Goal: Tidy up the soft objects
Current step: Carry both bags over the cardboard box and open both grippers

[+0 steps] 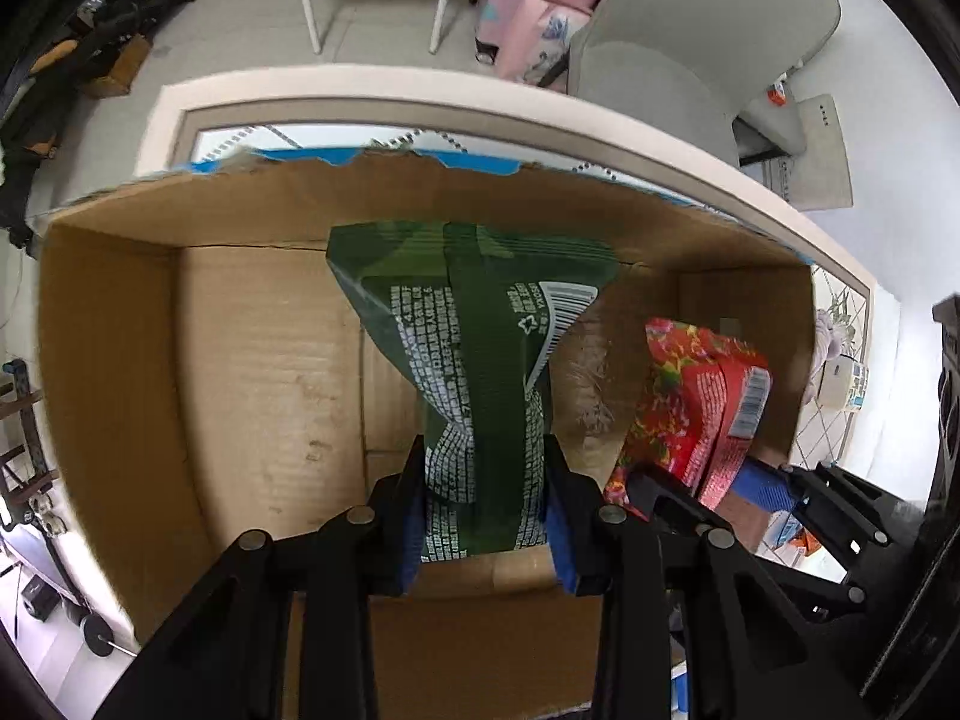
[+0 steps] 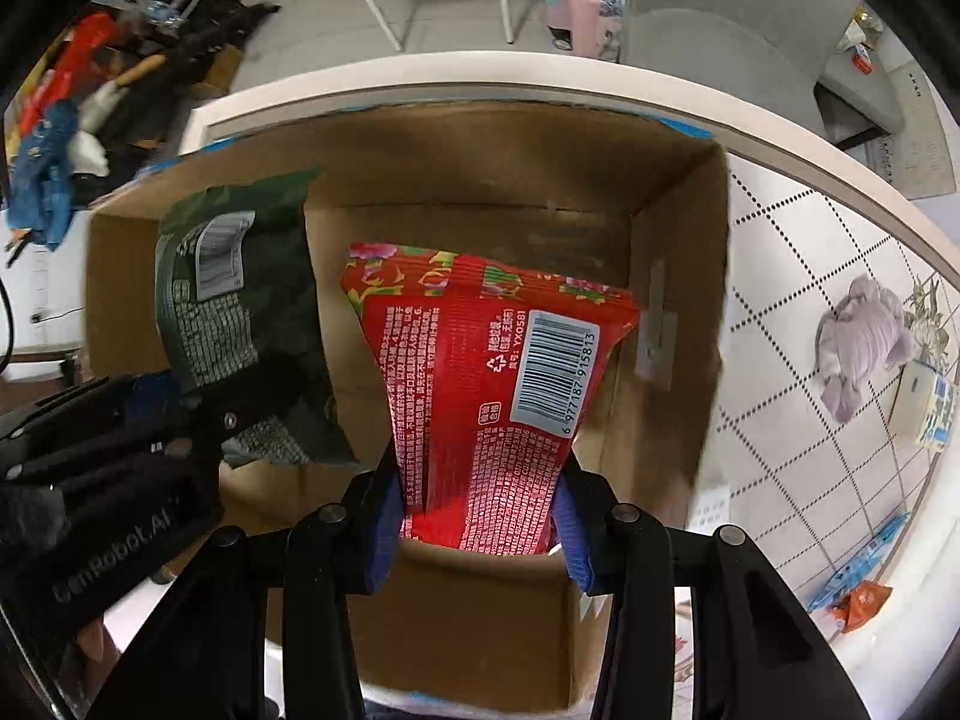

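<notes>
My left gripper (image 1: 486, 516) is shut on a green snack bag (image 1: 474, 324) and holds it over the open cardboard box (image 1: 252, 360). My right gripper (image 2: 480, 510) is shut on a red snack bag (image 2: 486, 360) and holds it over the same box (image 2: 678, 276), to the right of the green bag (image 2: 234, 300). The red bag (image 1: 696, 396) and the right gripper (image 1: 708, 495) also show at the right of the left wrist view. The left gripper (image 2: 198, 408) shows at the left of the right wrist view. The box floor looks bare beneath both bags.
The box sits on a tiled table with a white rim (image 2: 840, 156). A grey plush toy (image 2: 864, 342) and a small tissue pack (image 2: 930, 408) lie on the table right of the box. Blue and orange wrappers (image 2: 858, 588) lie at the near right. A grey chair (image 1: 690, 48) stands beyond the table.
</notes>
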`<state>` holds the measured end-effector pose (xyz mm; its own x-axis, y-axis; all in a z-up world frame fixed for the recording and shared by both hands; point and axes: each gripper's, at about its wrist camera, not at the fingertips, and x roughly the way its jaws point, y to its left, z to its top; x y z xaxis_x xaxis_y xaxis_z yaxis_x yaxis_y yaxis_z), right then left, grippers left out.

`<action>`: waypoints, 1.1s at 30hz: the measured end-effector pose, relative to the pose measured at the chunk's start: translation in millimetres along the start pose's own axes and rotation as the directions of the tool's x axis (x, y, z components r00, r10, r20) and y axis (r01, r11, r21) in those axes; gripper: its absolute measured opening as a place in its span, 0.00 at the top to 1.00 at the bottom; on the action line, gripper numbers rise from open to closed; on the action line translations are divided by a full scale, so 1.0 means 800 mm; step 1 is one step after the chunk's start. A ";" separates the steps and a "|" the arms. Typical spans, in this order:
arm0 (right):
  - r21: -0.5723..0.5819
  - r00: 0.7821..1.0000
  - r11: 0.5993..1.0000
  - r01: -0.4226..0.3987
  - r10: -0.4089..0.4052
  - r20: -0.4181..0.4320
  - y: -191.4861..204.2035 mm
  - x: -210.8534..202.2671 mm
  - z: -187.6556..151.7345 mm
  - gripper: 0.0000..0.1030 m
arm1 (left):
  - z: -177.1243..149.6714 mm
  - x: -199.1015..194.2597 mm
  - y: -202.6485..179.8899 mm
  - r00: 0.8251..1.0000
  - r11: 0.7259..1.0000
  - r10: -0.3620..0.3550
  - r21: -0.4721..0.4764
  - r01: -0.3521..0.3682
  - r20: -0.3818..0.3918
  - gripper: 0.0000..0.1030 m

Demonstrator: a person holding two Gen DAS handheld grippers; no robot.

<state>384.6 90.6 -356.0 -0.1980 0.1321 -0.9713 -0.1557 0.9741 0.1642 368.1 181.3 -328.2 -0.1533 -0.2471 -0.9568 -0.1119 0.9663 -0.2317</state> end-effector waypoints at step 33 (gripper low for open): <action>-0.018 0.967 0.996 0.088 -0.081 0.241 0.025 -0.111 -0.135 0.05 | -0.151 -0.116 0.027 0.945 0.990 0.137 -0.023 -0.137 0.297 0.05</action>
<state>294.7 78.9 -248.1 0.0543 0.0927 -0.9942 -0.1895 0.9785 0.0809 261.3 216.5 -223.6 0.1312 -0.0797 -0.9882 -0.1122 0.9892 -0.0946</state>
